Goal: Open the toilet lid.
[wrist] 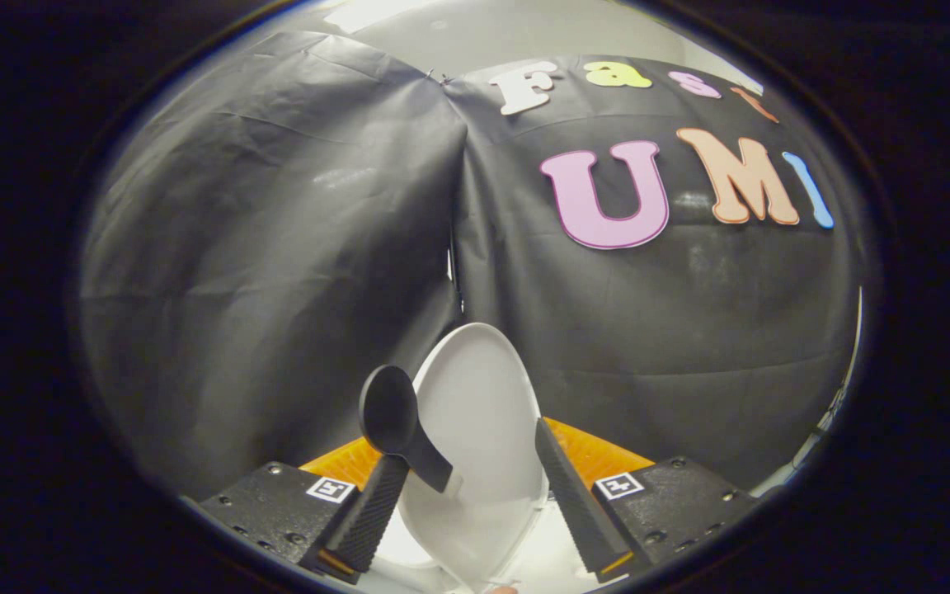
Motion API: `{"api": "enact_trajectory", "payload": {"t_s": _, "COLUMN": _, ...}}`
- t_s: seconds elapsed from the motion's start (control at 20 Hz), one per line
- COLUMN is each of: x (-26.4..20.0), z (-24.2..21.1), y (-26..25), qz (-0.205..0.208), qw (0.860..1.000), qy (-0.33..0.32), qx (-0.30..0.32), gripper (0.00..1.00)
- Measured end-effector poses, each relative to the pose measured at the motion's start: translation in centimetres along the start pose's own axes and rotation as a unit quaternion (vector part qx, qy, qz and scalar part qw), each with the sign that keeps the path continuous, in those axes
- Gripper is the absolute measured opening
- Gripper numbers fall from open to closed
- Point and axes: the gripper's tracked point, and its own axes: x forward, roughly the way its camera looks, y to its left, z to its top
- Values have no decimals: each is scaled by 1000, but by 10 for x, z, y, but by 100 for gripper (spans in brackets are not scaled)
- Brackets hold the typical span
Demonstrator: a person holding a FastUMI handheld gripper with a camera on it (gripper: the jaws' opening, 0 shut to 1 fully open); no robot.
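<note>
Two fingers of the gripper [475, 487] are seen spread well apart, with the white toilet lid [479, 429] standing between them and reaching up beyond their tips. The lid is raised, seemingly close to upright, its broad pale face turned toward the camera and its rounded top edge set against the black cloth wall [277, 247] behind. A dark, spoon-shaped handle [397, 425] is fixed to the lid on the left finger's side, its round end lifted above that finger's tip and its stem running down toward the lid's face. Neither finger is seen pressing on the lid or on the handle; whether the left finger touches the handle's stem cannot be told. The opening is judged to be nearly or fully done. Trouble could come from here if the lid is not tipped past its balance point: once left unsupported, it could fall forward and slam shut. A careless withdrawal could also catch the left finger under the handle and drag the lid back down. A push carried too far could drive the lid hard into the cloth wall, or strain whatever hinge lies below the fingers, which is hidden.
</note>
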Motion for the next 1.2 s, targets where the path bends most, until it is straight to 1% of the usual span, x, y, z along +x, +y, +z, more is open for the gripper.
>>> {"api": "enact_trajectory", "payload": {"t_s": 0.25, "x": -15, "z": 4, "y": -18, "qz": -30, "qw": 1000, "qy": 7, "qx": 4, "gripper": 94}}
{"api": "enact_trajectory", "payload": {"t_s": 0.4, "x": -25, "z": 10, "y": -21, "qz": -22, "qw": 1000, "qy": -7, "qx": 15, "gripper": 94}}
{"api": "enact_trajectory", "payload": {"t_s": 0.6, "x": -44, "z": 36, "y": -24, "qz": -18, "qw": 999, "qy": -45, "qx": 22, "gripper": 94}}
{"api": "enact_trajectory", "payload": {"t_s": 0.75, "x": -64, "z": 62, "y": -37, "qz": -25, "qw": 997, "qy": -73, "qx": 15, "gripper": 94}}
{"api": "enact_trajectory", "payload": {"t_s": 0.8, "x": -72, "z": 70, "y": -48, "qz": -34, "qw": 996, "qy": -82, "qx": 16, "gripper": 94}}
{"api": "enact_trajectory", "payload": {"t_s": 1.0, "x": -113, "z": 100, "y": -116, "qz": -97, "qw": 986, "qy": -133, "qx": 39, "gripper": 94}}
{"api": "enact_trajectory", "payload": {"t_s": 1.1, "x": -138, "z": 103, "y": -159, "qz": -142, "qw": 979, "qy": -143, "qx": 39, "gripper": 94}}
{"api": "enact_trajectory", "payload": {"t_s": 1.2, "x": -163, "z": 95, "y": -204, "qz": -185, "qw": 972, "qy": -140, "qx": 41, "gripper": 94}}
